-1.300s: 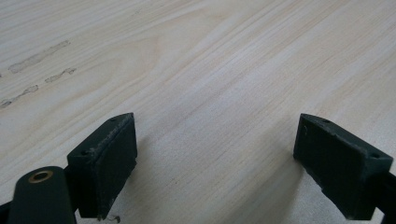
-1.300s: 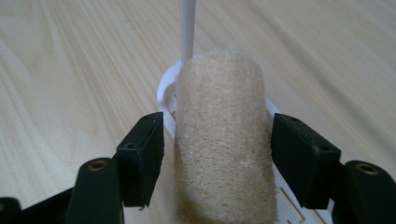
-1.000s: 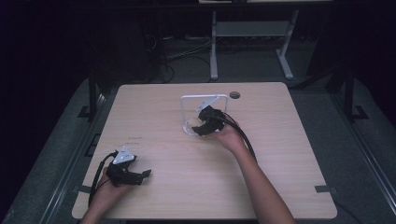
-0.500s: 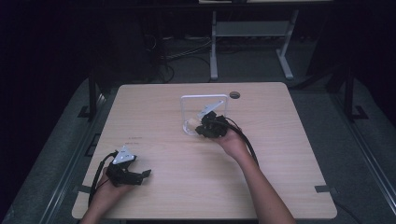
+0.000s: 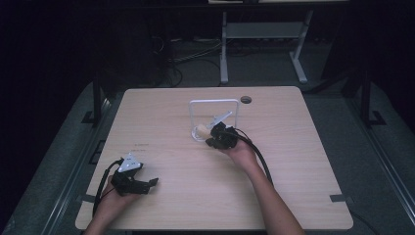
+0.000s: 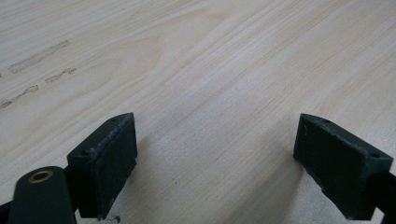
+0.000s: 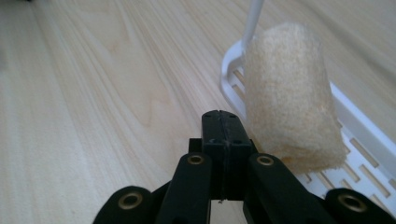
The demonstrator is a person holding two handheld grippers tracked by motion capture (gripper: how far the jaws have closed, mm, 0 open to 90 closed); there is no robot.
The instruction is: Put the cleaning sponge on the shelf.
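Observation:
A beige sponge roll [image 7: 289,98] stands on end at the corner of a white slotted rack [image 7: 369,140]. My right gripper [image 7: 219,122] is shut with nothing between its jaws, which lie just left of the roll's foot, close against it. From above, the roll [image 5: 199,130] sits at the rack's near left corner under its upright white frame [image 5: 214,102], with the right gripper [image 5: 215,141] just beside it. My left gripper [image 5: 147,184] rests on the table near the front left, open, its pads [image 6: 105,161] wide apart over bare wood.
The light wooden table [image 5: 303,161] has a round cable hole [image 5: 245,100] at its far edge. A black cable [image 5: 257,152] trails from the right gripper along the forearm. Dark floor and a metal stand lie beyond the table.
The right gripper has drawn a little toward the near side of the rack and its jaws have come together. The left hand has stayed put.

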